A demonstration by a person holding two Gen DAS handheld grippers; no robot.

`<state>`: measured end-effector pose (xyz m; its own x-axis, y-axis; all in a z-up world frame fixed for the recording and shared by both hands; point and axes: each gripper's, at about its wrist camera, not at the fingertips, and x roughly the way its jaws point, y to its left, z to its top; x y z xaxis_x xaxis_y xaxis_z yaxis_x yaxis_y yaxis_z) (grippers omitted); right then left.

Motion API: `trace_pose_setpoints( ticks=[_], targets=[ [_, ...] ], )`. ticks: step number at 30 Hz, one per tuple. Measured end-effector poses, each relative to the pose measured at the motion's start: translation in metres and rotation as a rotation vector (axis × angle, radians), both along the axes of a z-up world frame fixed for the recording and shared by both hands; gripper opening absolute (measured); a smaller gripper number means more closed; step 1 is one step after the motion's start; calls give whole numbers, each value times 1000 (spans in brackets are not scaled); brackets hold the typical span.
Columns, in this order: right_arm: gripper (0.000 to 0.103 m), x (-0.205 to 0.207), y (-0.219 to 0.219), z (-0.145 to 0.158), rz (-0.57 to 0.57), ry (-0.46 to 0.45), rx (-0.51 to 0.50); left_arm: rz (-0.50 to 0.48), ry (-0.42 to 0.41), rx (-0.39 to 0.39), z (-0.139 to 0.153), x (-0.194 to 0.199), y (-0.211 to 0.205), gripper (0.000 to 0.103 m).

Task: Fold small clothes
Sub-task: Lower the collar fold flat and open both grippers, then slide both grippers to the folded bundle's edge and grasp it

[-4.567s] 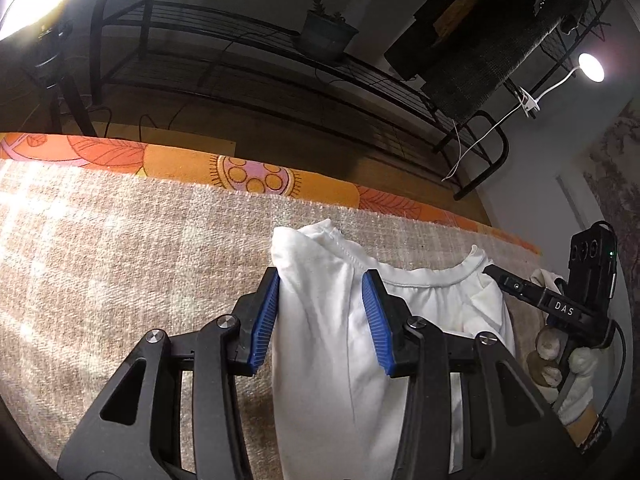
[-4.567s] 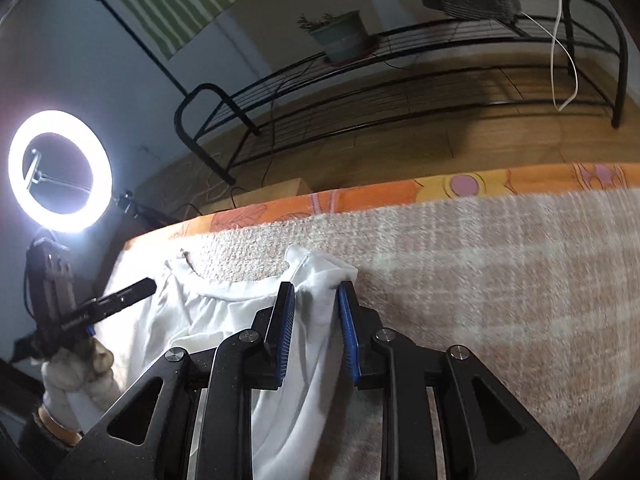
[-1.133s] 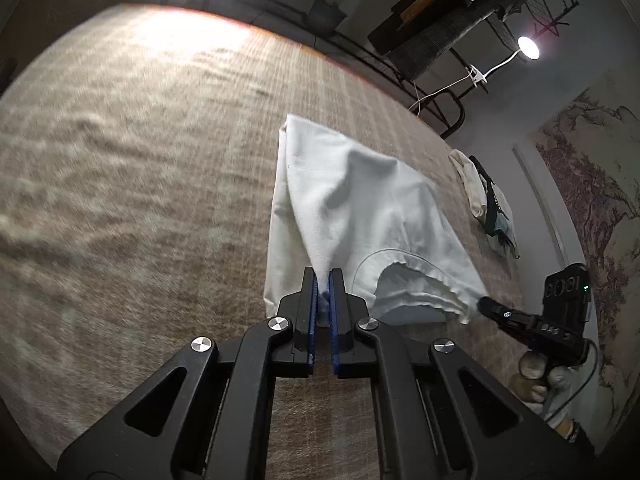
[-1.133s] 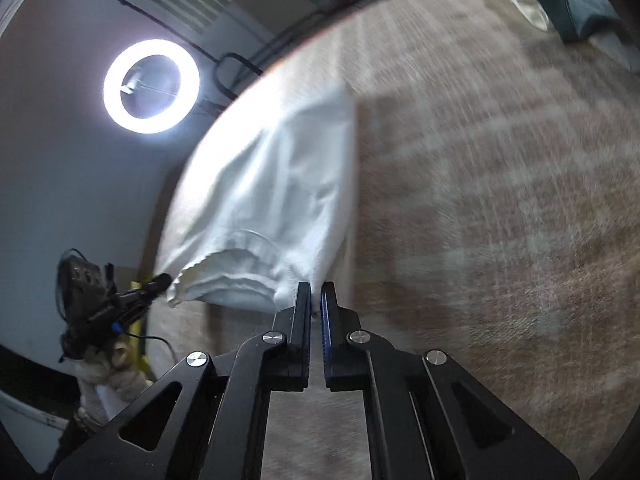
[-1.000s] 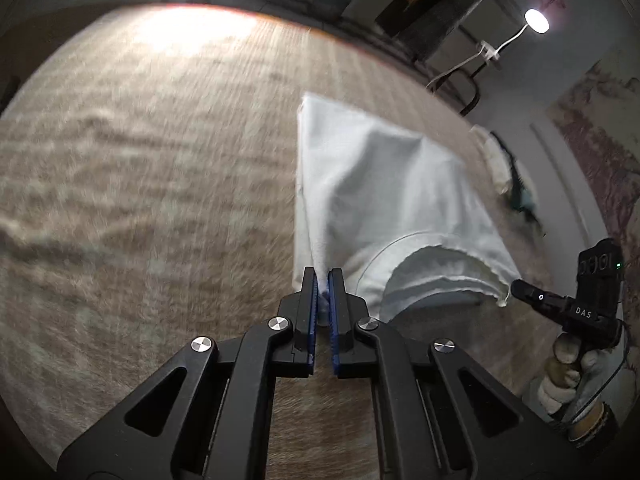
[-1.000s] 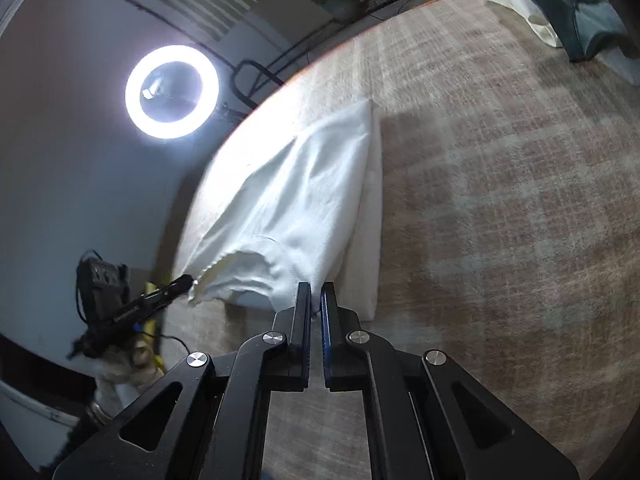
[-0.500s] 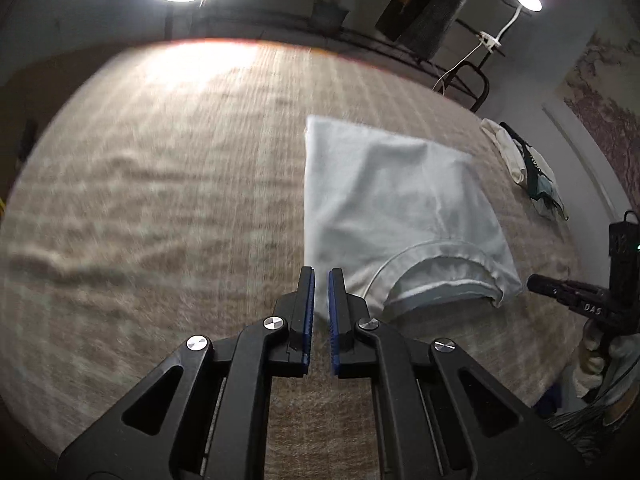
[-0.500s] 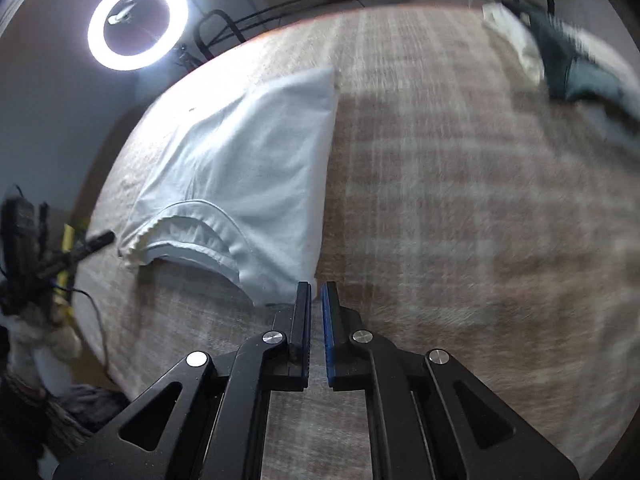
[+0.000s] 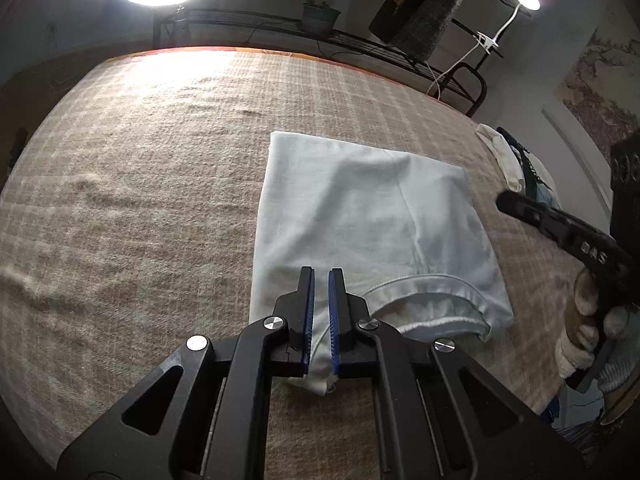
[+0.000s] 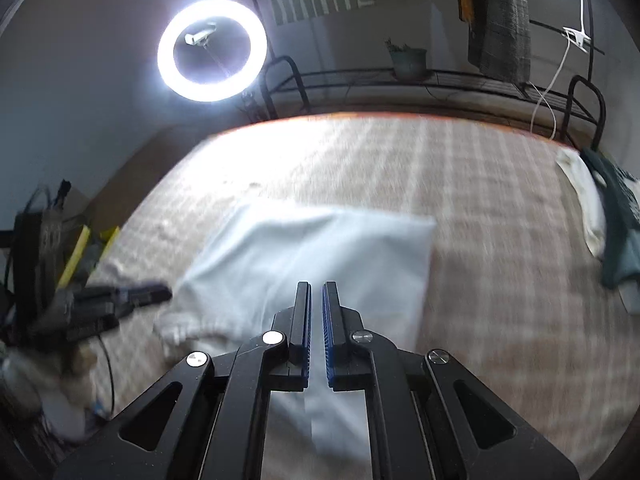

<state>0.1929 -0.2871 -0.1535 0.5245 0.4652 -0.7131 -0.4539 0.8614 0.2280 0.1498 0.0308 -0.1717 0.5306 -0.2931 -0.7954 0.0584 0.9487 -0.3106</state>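
Both grippers, the left gripper [image 9: 319, 312] and right gripper [image 10: 316, 328], have fingers pressed together, holding nothing. The folded white cotton shirt [image 9: 368, 220] lies flat just ahead of both, its neck end nearest them.

Your bright ring light [image 10: 212, 50] upper left; black metal rack [image 10: 440, 80] along grey wall, potted plant [image 10: 408, 62] centre top.

Plaid blanket-covered bed [image 9: 140, 184]: folded white shirt [image 9: 368, 216] flat mid-surface; clothes pile [image 10: 600, 216] at far edge.
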Motion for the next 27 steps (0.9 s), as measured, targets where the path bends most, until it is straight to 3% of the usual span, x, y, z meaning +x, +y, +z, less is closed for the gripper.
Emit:
trace_pose_setpoints(
  ticks=[6, 13, 19, 20, 22, 23, 24, 26, 27],
  targets=[
    [5, 46, 23, -27, -1, 6, -79, -5, 28, 18, -14, 9, 0, 3],
    [6, 73, 2, -62, -58, 75, -157, -4, 91, 27, -39, 15, 8, 5],
    [6, 67, -17, -51, -91, 91, -167, 16, 83, 9, -31, 11, 17, 6],
    [7, 64, -21, -49, -102, 104, -159, 28, 81, -4, -28, 11, 21, 7],
    [10, 57, -33, -43, -120, 140, -114, 51, 76, -29, -25, 11, 29, 24],
    [14, 54, -39, -41, -123, 154, -91, 66, 70, -47, -23, 11, 34, 38],
    [25, 49, -44, -39, -126, 165, -72, 78, 63, -66, -21, 11, 39, 43],
    [44, 40, -56, -36, -133, 191, -14, 88, 74, -111, -22, 14, 46, 43],
    [45, 35, -61, -35, -136, 205, 22, 91, 89, -143, -24, 16, 50, 43]
  ],
)
